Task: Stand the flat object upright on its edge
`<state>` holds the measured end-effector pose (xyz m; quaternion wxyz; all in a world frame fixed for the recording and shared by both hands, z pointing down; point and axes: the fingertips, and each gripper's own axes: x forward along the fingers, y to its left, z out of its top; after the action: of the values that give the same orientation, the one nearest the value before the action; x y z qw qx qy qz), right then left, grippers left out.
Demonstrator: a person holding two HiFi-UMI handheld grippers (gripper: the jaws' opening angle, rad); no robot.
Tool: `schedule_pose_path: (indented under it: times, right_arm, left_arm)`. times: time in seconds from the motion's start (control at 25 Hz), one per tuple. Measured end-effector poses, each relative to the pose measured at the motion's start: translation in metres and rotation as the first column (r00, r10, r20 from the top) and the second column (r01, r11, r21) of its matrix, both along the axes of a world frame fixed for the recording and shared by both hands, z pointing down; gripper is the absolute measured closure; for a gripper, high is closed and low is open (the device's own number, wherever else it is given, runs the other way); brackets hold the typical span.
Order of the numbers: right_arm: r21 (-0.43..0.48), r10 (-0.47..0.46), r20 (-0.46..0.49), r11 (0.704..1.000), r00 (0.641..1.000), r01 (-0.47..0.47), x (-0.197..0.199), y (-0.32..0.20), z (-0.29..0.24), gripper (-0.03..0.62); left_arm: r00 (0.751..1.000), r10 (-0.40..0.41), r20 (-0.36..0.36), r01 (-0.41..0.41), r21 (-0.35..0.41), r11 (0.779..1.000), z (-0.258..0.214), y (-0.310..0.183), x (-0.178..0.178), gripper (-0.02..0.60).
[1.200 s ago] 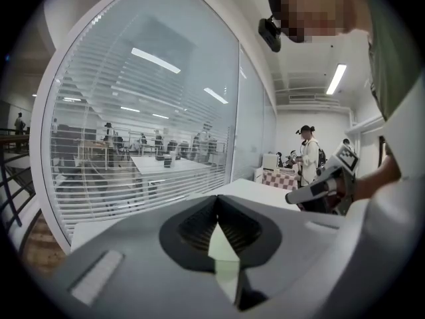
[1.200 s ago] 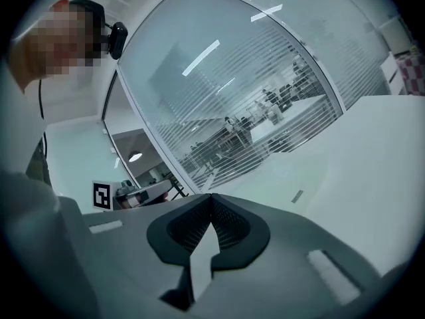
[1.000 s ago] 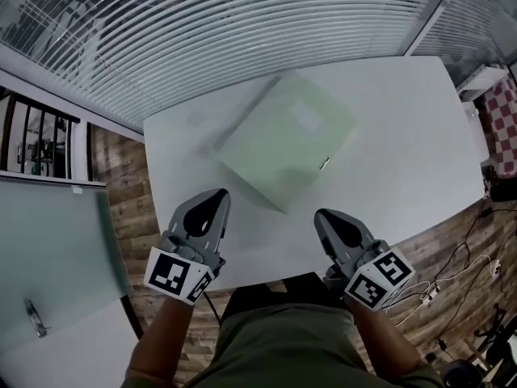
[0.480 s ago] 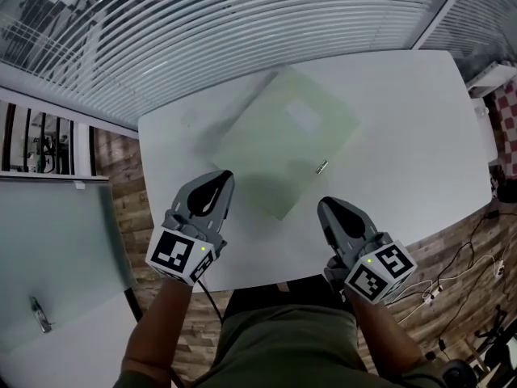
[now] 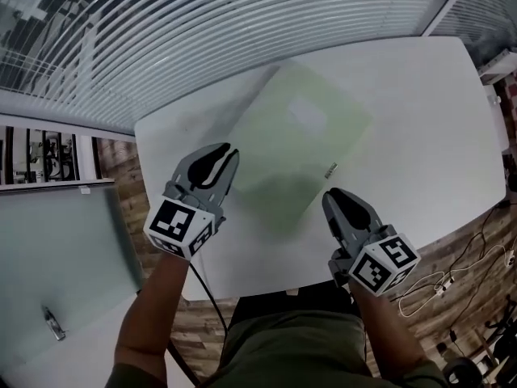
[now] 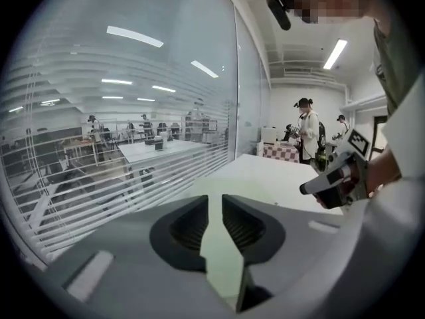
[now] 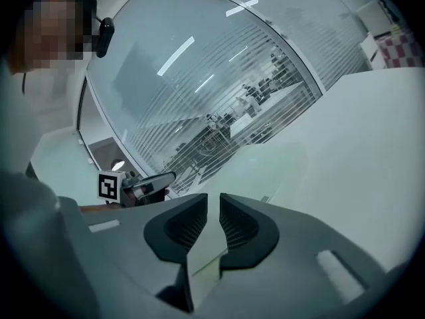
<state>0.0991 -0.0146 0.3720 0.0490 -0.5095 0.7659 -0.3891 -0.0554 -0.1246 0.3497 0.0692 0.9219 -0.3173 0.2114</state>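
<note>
A pale green flat folder (image 5: 303, 136) with a small metal clip (image 5: 330, 170) on its right edge lies flat on the white table (image 5: 428, 128). My left gripper (image 5: 229, 150) hovers at the folder's near left edge. Its jaws are parting to a narrow slit with nothing between them, and the folder (image 6: 247, 193) shows beyond the left gripper (image 6: 214, 202). My right gripper (image 5: 332, 196) hangs over the table just off the folder's near right edge, below the clip. The right gripper (image 7: 212, 202) is likewise opening slightly and holds nothing, with the folder (image 7: 269, 168) lying ahead of it.
A glass wall with white blinds (image 5: 202, 31) runs along the table's far side. Wood floor (image 5: 121, 176) lies to the left, and cables (image 5: 440, 285) trail on the floor at the right. The table's near edge (image 5: 266, 285) is close to my body.
Both grippers have moved forward over the table toward the folder, the left one up to its near left edge. The folder has not moved.
</note>
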Motion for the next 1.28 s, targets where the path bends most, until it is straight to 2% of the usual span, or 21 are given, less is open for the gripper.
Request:
schedule_pose_path:
  times: [0.4,0.56,0.72,0.84,0.96,1.08,1.28]
  right_arm:
    - [-0.045,0.072,-0.027,0.996,0.997,-0.074,0.004,-0.02,0.026,0.475]
    - [-0.073,0.112,-0.028,0.991,0.993,-0.113,0.013,-0.029,0.036,0.429]
    - [-0.098,0.159,-0.02,0.982,0.987,-0.16,0.024,-0.036,0.043,0.367]
    - [-0.114,0.171,-0.006,0.979,0.985,-0.171,0.024,-0.037,0.05,0.344]
    - [-0.13,0.181,0.006,0.975,0.984,-0.178,0.022,-0.039,0.05,0.321]
    - [-0.138,0.185,0.022,0.974,0.983,-0.18,0.02,-0.039,0.05,0.319]
    - [-0.176,0.19,0.044,0.968,0.981,-0.18,0.02,-0.044,0.058,0.307]
  left_arm:
    - [0.994,0.103,0.048,-0.099,-0.08,0.992,0.029,-0.046,0.003,0.492]
    - [0.981,0.175,0.084,-0.164,-0.127,0.978,0.042,-0.06,0.016,0.433]
    - [0.961,0.253,0.108,-0.228,-0.202,0.953,0.053,-0.073,0.034,0.351]
    - [0.951,0.29,0.108,-0.257,-0.241,0.936,0.058,-0.082,0.044,0.334]
    - [0.94,0.324,0.113,-0.28,-0.293,0.914,0.065,-0.09,0.051,0.273]
    - [0.93,0.35,0.113,-0.295,-0.339,0.894,0.069,-0.097,0.057,0.272]
    - [0.92,0.384,0.072,-0.313,-0.453,0.835,0.083,-0.099,0.064,0.21]
